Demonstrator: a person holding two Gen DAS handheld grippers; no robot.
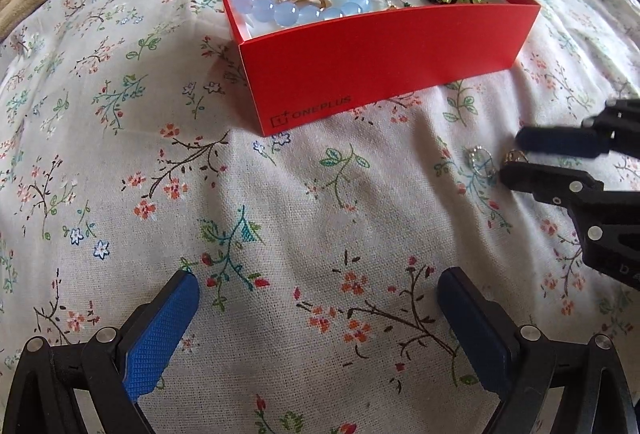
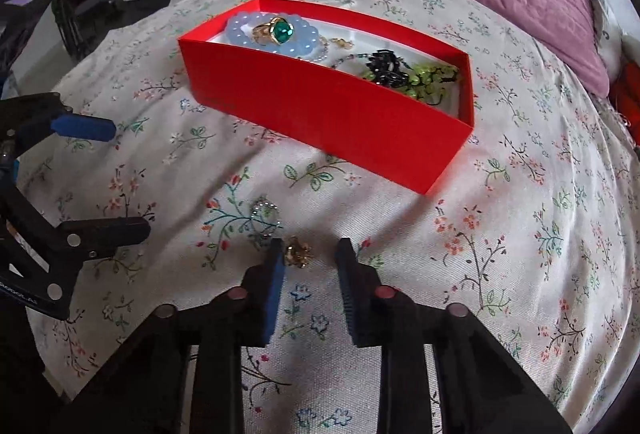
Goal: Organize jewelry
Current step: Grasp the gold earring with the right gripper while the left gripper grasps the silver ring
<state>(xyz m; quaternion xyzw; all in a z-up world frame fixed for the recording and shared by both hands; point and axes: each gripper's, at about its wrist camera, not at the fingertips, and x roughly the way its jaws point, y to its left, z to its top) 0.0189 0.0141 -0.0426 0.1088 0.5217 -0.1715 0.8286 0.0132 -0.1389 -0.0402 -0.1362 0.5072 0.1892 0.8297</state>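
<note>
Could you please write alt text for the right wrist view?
The right gripper brackets a small gold ring on a floral bedcover, one pad touching it. A silver ring lies nearby, before a red box holding jewelry.

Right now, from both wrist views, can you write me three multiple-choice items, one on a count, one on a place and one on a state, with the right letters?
1. How many jewelry pieces lie on the cloth outside the red box? A one; B two; C four.
2. Where is the small gold piece? A in the box; B on the cloth between the right gripper's jaws; C under the left gripper.
3. The left gripper's jaws are: A open, nothing between them; B shut on the cloth; C shut tight, empty.
Answers: 1 B, a silver ring and the gold piece lie there; 2 B, the right wrist view shows it between the pads; 3 A, only bare cloth shows between them.
</note>
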